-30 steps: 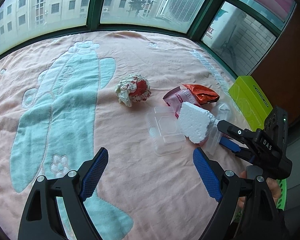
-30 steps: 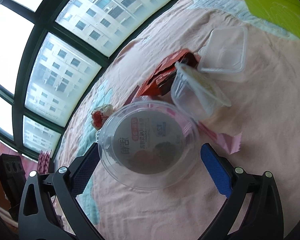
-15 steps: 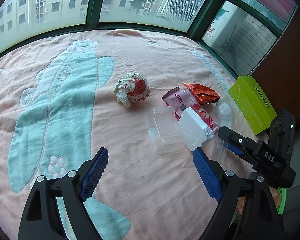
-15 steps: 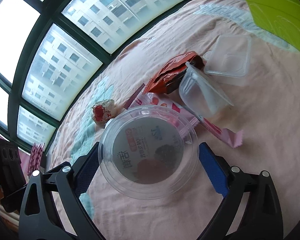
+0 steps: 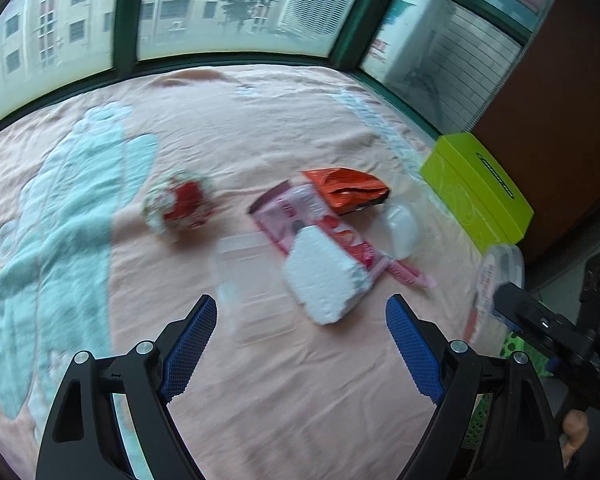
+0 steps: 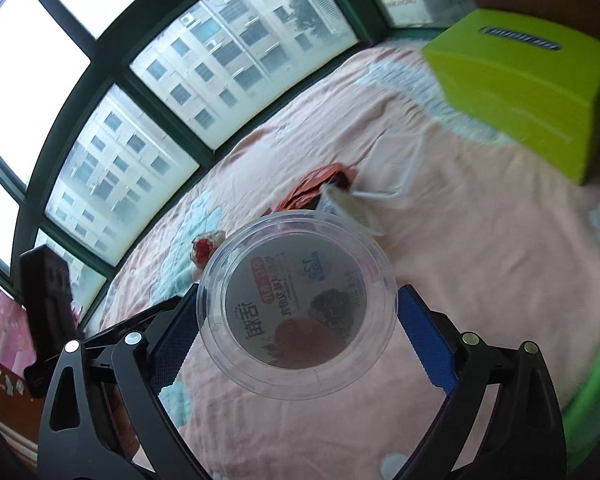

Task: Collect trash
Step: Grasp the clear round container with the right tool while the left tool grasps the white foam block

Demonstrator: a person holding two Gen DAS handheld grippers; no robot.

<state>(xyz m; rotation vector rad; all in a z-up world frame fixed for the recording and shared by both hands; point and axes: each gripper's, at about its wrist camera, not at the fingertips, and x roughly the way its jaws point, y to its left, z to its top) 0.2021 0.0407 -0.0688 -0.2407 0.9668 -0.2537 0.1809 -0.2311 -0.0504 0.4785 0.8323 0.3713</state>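
Note:
Trash lies on a pink bedspread [image 5: 260,140]: a crumpled red-and-white wrapper [image 5: 178,204], an orange snack bag [image 5: 348,190], a pink wrapper [image 5: 300,216], a white foam piece [image 5: 324,280], a clear rectangular box [image 5: 248,284] and a clear cup [image 5: 400,230]. My left gripper [image 5: 300,304] hangs open and empty just short of the foam and the box. My right gripper [image 6: 298,296] is shut on a round clear container [image 6: 296,312] with a printed label, held above the bedspread. The left wrist view shows that container [image 5: 496,276] at the far right.
A lime green box [image 5: 480,188] stands at the bed's right edge beside a brown wall. A green basket [image 6: 596,380] shows at the lower right, off the bed. Windows with dark green frames run along the far side.
My right gripper has risen with the round container and drawn back from the trash pile toward the bed's edge. My left gripper has shifted toward the foam and the clear box.

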